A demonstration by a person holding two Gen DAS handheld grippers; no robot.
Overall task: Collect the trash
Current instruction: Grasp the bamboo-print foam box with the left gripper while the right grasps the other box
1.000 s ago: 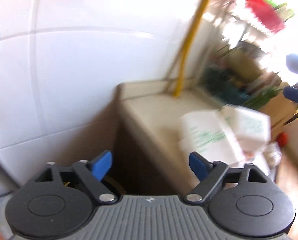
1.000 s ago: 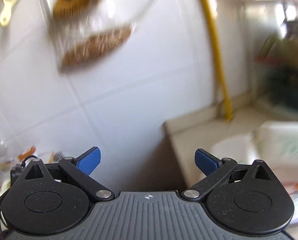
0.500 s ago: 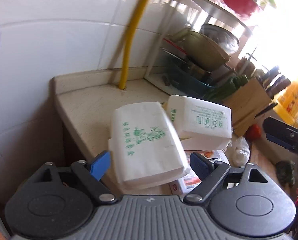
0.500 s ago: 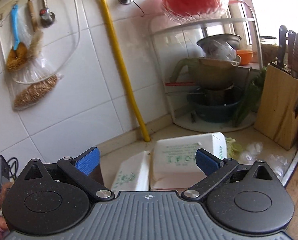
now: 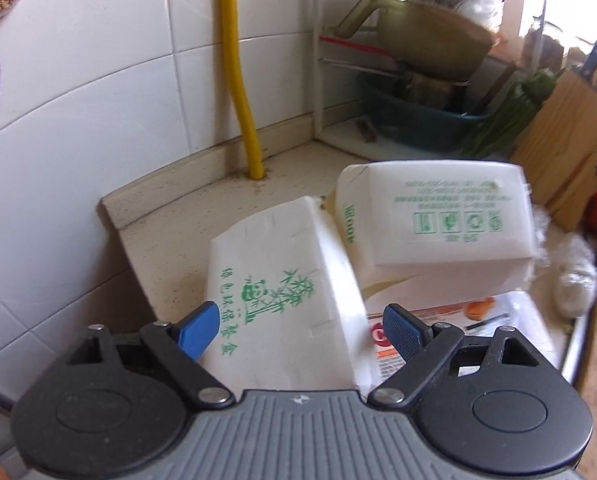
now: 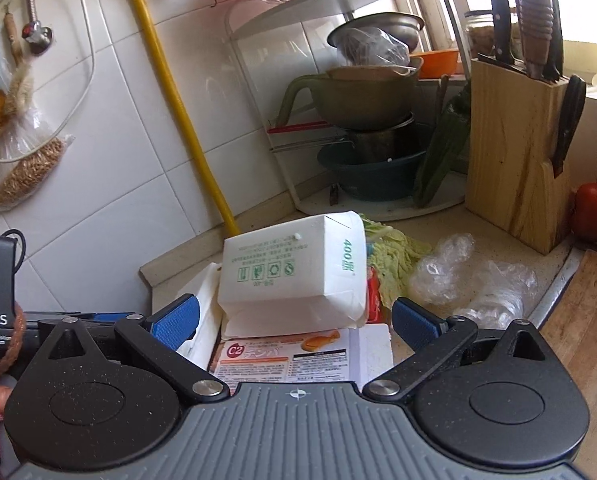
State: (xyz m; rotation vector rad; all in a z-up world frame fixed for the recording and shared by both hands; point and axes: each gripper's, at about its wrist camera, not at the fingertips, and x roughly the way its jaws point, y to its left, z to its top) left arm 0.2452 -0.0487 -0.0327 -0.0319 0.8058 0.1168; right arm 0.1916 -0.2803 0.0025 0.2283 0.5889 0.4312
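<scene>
Two white tissue packs with green print lie on a counter corner. The bamboo-printed pack [image 5: 282, 292] sits between the fingers of my left gripper [image 5: 300, 332], which is open; its pads stand just off the pack's sides. The second pack [image 5: 438, 216] [image 6: 294, 268] rests tilted on a flat white box with orange print [image 6: 298, 354] [image 5: 458, 320]. My right gripper [image 6: 294, 320] is open just short of that second pack, without touching it. Crumpled clear plastic [image 6: 474, 276] and a pale green leaf [image 6: 394, 256] lie to the right.
A yellow pipe [image 5: 238, 80] runs down the tiled wall to the counter. A corner rack with stacked bowls [image 6: 370, 120] stands behind, a wooden knife block [image 6: 518, 148] and a tomato [image 6: 594, 212] to the right. The counter's left edge [image 5: 118, 224] drops off.
Both views have swung from the tiled wall onto the counter corner. The packs are now closer, and the bamboo-printed pack has come between the left gripper's fingers.
</scene>
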